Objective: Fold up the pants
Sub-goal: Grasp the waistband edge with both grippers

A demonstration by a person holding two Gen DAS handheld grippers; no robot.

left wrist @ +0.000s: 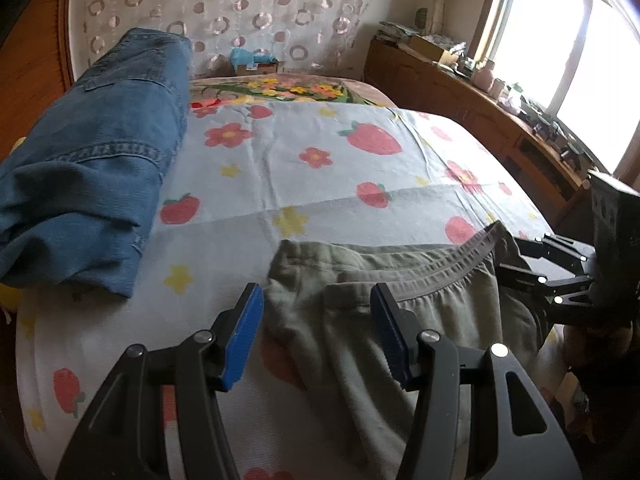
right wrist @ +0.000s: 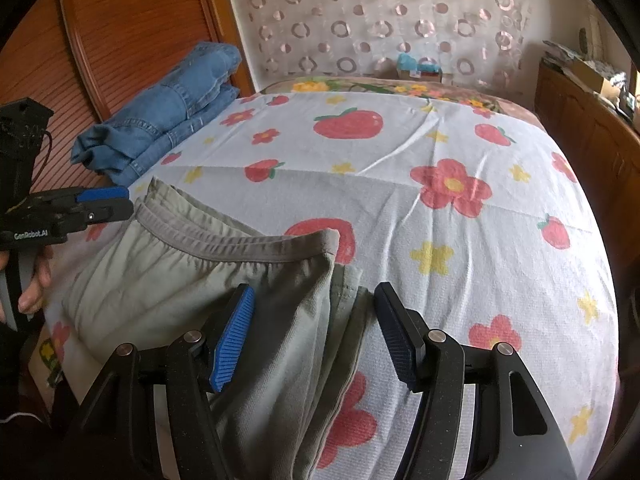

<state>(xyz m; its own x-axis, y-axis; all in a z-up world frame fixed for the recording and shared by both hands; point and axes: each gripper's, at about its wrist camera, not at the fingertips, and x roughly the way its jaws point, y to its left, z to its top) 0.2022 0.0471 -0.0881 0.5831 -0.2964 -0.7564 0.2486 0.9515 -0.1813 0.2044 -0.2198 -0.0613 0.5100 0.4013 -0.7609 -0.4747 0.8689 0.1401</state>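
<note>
Olive-green pants (left wrist: 384, 320) lie folded at the near edge of the bed, elastic waistband (left wrist: 452, 264) facing away from me. My left gripper (left wrist: 316, 336) is open, its blue pads straddling the pants' left edge just above the cloth. My right gripper (right wrist: 316, 332) is open over the pants' right edge (right wrist: 340, 300), where the folded layers stack. In the right wrist view the left gripper (right wrist: 108, 200) shows side-on at the waistband's left corner. In the left wrist view the right gripper (left wrist: 560, 276) sits at the waistband's right end.
Folded blue jeans (left wrist: 92, 168) lie at the bed's far left by a wooden headboard (right wrist: 132, 32). The strawberry-and-flower sheet (right wrist: 440, 184) covers the bed. A wooden cabinet (left wrist: 472, 112) with clutter runs along the right under a window.
</note>
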